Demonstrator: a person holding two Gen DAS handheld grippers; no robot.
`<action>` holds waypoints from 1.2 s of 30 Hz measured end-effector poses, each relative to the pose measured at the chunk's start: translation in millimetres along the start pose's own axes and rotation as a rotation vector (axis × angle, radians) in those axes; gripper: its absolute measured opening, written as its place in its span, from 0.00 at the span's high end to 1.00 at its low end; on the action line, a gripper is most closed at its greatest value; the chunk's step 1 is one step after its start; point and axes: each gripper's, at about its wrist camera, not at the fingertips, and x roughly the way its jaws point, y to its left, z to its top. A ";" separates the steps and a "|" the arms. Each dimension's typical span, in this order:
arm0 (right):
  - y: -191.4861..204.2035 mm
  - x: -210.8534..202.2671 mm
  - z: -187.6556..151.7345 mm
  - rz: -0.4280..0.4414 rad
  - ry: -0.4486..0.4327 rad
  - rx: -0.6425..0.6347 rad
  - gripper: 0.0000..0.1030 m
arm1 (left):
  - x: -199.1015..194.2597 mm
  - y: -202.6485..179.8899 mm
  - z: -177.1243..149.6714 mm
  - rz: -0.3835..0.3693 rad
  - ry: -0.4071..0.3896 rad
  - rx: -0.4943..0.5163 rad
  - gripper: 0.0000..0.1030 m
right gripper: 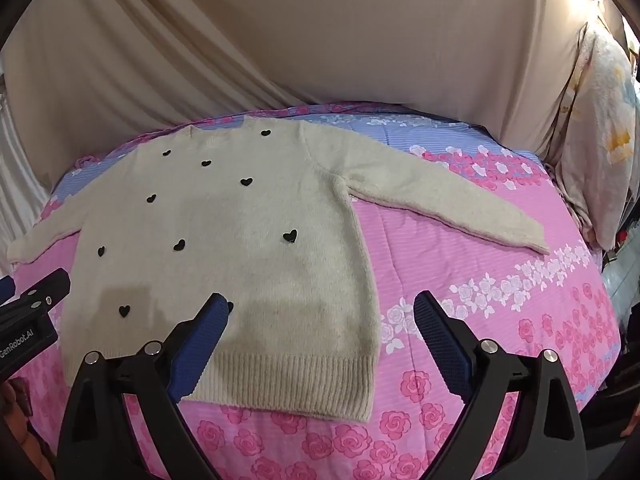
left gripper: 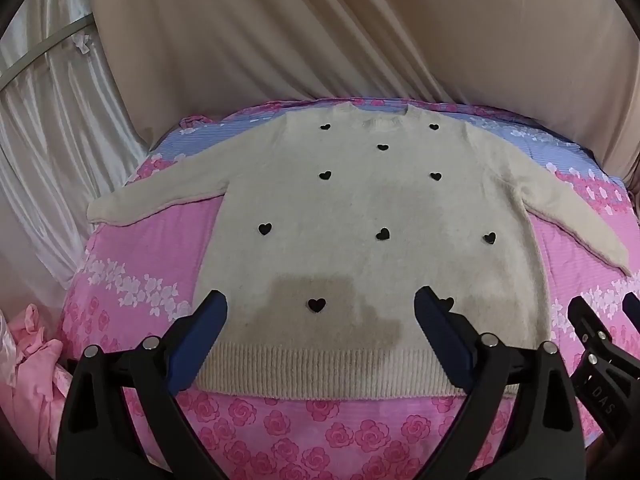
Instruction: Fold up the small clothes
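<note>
A cream fuzzy knitted sweater dotted with small black hearts lies spread flat, front up, on a pink quilted bedspread printed with roses and crossed by a blue floral band. The sweater's round neckline sits toward the far edge of the bed, against a wall of beige draped cloth, and its ribbed hem runs along the near side. Both sleeves stretch out sideways from the body, each slanting a little toward the hem end, flat on the bedspread. The left gripper, black with blue-padded fingers, hangs over the hem part of the sweater with its jaws spread wide; one black heart shows between them, and neither finger pinches the knit. A soft shadow darkens the fabric there. The right gripper of the same make is also wide open beside it, straddling the sweater's side edge: one blue finger over the knit, the other over bare pink bedspread. From that side the long sleeve reaches away across the roses. A crumpled pink garment lies heaped off the bed's side beyond the other sleeve, and a pale floral blanket hangs past the long sleeve's cuff.
</note>
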 end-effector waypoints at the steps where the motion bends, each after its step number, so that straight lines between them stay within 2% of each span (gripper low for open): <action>1: 0.6 0.2 0.6 -0.001 0.000 0.000 0.10 | -0.1 0.0 -0.1 -0.001 0.000 0.000 0.10; 36: 5.6 3.4 3.1 -0.001 0.008 -0.014 0.10 | 8.7 2.4 -3.4 0.002 0.034 -0.006 0.10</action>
